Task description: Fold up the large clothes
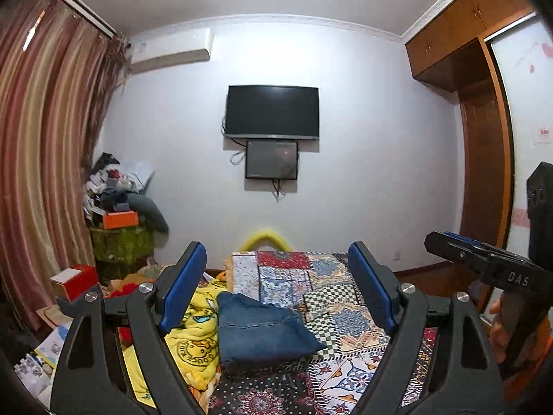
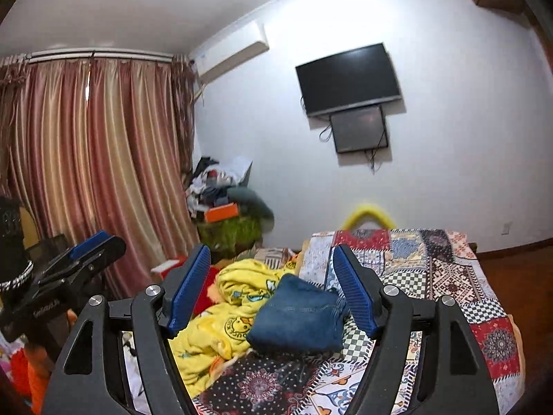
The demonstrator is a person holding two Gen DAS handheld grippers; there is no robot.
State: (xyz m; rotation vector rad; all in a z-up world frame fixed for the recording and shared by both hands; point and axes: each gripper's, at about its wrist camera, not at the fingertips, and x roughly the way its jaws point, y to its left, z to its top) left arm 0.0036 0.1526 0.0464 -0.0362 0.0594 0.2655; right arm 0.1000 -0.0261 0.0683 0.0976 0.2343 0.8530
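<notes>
I held my left hand-held gripper (image 1: 276,287) about level over the bed (image 1: 349,314), its blue pads (image 1: 183,287) standing wide apart with nothing between them. Below and ahead of it, well clear of the fingertips, the folded jeans (image 1: 259,332) lay on the patchwork cover, a compact blue bundle that showed in the gap between my left fingers without touching either. Just to the left of the jeans a crumpled yellow blanket (image 1: 197,325) with duck prints lay against them. My right hand-held gripper (image 2: 273,290) was likewise parted and gripped nothing; the jeans (image 2: 297,318) lay beyond it on the bed (image 2: 459,276), lower than the pads, with their right edge hidden behind my right finger (image 2: 356,294), though whether cloth and pad touched there I could not tell. From the left camera I saw my right hand-held gripper (image 1: 446,242) at the right edge, its pads edge-on, held in my hand (image 1: 497,332). From the right camera my left hand-held gripper (image 2: 90,245) showed at the left edge, in front of the curtain (image 2: 103,159). On the far wall hung a dark TV (image 1: 272,111), with an air conditioner (image 1: 172,52) up near the ceiling.
</notes>
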